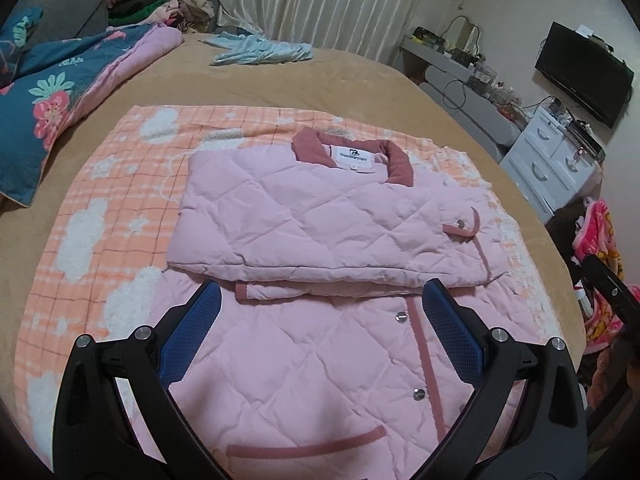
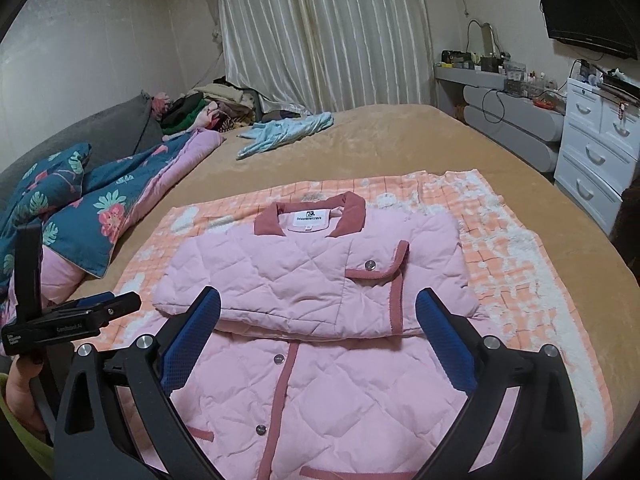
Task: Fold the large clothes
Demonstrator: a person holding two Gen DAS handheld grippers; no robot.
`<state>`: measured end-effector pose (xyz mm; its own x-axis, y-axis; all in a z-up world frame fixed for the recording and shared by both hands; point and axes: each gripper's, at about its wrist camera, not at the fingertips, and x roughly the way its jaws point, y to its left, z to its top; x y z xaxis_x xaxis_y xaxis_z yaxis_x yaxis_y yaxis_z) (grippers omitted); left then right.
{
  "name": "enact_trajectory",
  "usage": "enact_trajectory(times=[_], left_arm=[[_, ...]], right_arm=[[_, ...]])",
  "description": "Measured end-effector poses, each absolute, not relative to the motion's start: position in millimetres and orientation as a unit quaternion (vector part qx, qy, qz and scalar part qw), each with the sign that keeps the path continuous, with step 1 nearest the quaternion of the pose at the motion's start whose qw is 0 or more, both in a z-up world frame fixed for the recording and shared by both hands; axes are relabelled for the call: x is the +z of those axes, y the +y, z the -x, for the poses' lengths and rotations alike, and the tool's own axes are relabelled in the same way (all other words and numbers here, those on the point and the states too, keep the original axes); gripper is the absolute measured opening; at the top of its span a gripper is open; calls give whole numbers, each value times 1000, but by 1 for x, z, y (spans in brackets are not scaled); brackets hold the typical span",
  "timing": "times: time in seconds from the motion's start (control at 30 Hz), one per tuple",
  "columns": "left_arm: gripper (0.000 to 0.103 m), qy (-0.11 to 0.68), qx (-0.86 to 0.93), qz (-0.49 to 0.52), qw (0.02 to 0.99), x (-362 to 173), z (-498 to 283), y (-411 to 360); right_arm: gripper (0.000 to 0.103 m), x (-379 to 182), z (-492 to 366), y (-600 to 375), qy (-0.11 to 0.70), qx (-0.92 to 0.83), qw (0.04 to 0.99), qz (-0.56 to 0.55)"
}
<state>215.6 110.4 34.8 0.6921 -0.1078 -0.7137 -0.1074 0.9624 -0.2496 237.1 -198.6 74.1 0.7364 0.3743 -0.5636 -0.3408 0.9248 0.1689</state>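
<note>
- Both grippers spread wide, holding nothing: left gripper (image 1: 320, 312), right gripper (image 2: 318, 322).
- Pink quilted jacket (image 1: 320, 360) directly below/ahead of both, on orange blanket (image 1: 100, 184) on bed.
- Folded edge runs crosswise btwn jaws; collar (image 2: 310, 212) at far end.
- Neither arm clearly nearer.

Left gripper (image 1: 320, 300) and right gripper (image 2: 318, 308), fingers spread, empty.

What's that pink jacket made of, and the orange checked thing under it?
The pink jacket looks like thin matte woven fabric over padding: diamond stitching puffs it up, with shiny metal-looking snaps and darker pink trim. The orange checked blanket looks like fleece or terry; its white patches are fuzzy. Exact fibres can't be told.
</note>
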Motion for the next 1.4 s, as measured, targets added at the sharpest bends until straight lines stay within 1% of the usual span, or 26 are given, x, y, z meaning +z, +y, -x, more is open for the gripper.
enact_trajectory(times=[0.83,1.4], left_arm=[[94,373,-16,116,920,63,-177,83],[94,365,-3,102,925,60,-135,80]], right_arm=[[98,99,-190,-210,283,200,938,-9],[99,88,-159,-228,287,185,940,3]])
